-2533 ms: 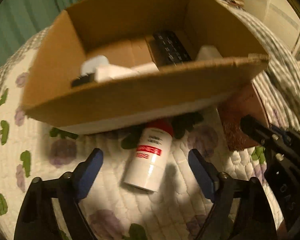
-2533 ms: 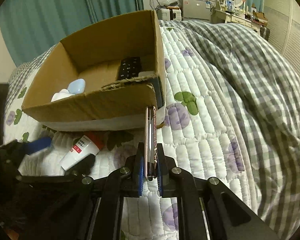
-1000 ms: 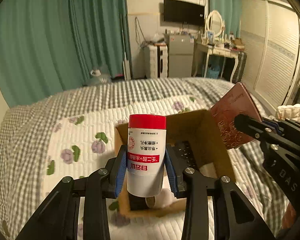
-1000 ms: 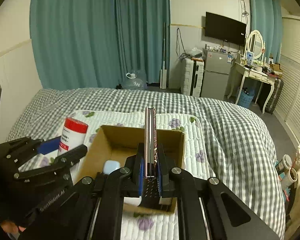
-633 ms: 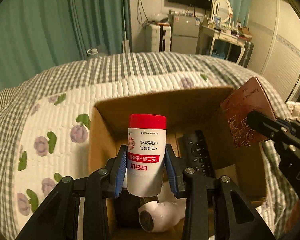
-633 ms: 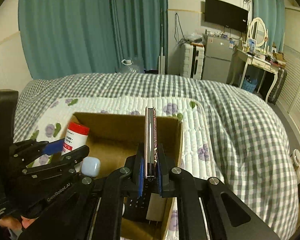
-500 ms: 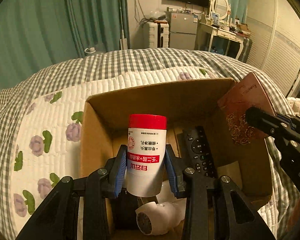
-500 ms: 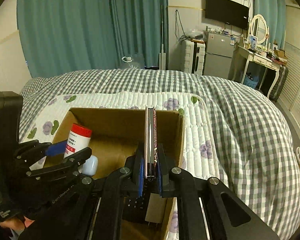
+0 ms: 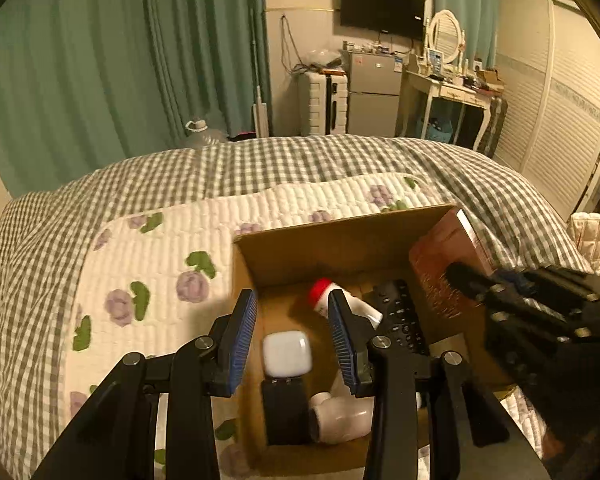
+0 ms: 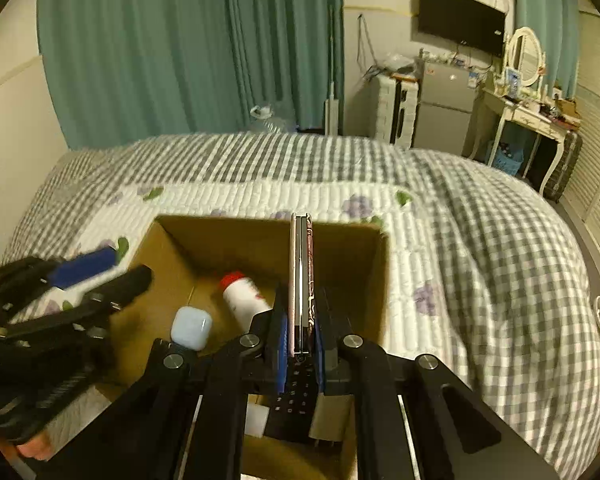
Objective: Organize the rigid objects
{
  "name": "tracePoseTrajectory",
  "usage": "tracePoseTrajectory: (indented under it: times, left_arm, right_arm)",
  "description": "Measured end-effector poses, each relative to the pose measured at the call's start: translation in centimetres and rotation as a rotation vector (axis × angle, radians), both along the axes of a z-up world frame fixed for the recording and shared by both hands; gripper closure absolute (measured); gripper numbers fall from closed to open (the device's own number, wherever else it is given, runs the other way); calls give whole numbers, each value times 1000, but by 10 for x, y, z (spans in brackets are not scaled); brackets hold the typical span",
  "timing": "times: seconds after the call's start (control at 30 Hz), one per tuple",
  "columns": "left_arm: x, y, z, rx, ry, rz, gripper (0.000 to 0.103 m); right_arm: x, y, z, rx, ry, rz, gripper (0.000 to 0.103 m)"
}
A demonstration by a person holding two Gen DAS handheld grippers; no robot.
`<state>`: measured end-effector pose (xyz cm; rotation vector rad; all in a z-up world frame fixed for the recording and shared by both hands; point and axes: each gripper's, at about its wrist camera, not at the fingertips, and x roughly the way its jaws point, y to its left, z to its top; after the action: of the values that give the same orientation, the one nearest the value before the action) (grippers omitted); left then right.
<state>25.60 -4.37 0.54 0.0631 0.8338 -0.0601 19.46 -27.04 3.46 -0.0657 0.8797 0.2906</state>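
Observation:
An open cardboard box (image 9: 332, 236) (image 10: 236, 236) sits on the quilted bed. My left gripper (image 9: 292, 332) is open and empty above the box. A white bottle with a red cap (image 9: 340, 300) (image 10: 244, 296) lies inside the box, tilted. My right gripper (image 10: 300, 332) is shut on a thin brown patterned booklet (image 10: 302, 276) (image 9: 448, 260), held upright on edge over the box's right side. The box also holds a pale blue earbud case (image 9: 286, 352) (image 10: 191, 327), a black remote (image 9: 400, 320) and a white bottle (image 9: 340, 416).
The bed has a white floral quilt (image 9: 152, 276) over a grey checked cover (image 10: 480, 248). Green curtains (image 9: 100, 72), a small fridge (image 9: 372, 92), a dressing table (image 9: 452, 92) and a TV (image 9: 382, 10) stand beyond the bed.
My left gripper has opened and let go of the red-capped bottle, which now lies in the box. My right gripper still holds the booklet over the box.

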Motion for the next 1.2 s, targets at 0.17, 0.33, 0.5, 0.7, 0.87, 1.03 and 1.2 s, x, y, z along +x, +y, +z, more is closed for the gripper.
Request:
tracePoseTrajectory:
  times: [0.17,0.33,0.5,0.7,0.87,1.03,1.2]
  left_arm:
    - [-3,21,-8,-23,2,31,63]
    - [-5,29,-13,-38,6,36,63]
    - [-18,29,4,-42,-19,36,63]
    - [-56,21,56,-54,-107,20,63]
    - [-104,12,107,-46,-222,-4,54]
    - [-154,11,148,-61,-325,-26,33]
    - [-188,15,168,-49,-397,-14,10]
  right_arm:
    - [8,19,-32,20,91,28,93]
    - [6,33,-49,43,135,63,90]
    - [1,21,-24,-8,63,-10,65]
    - [-31,-10,45,-52,-39,-69,65]
    - [-76,-28,109,-53,-143,-85,65]
    - [-136,-45,167,-21,-267,-114,44]
    - [-175,-50,189,31,-295,-132,37]
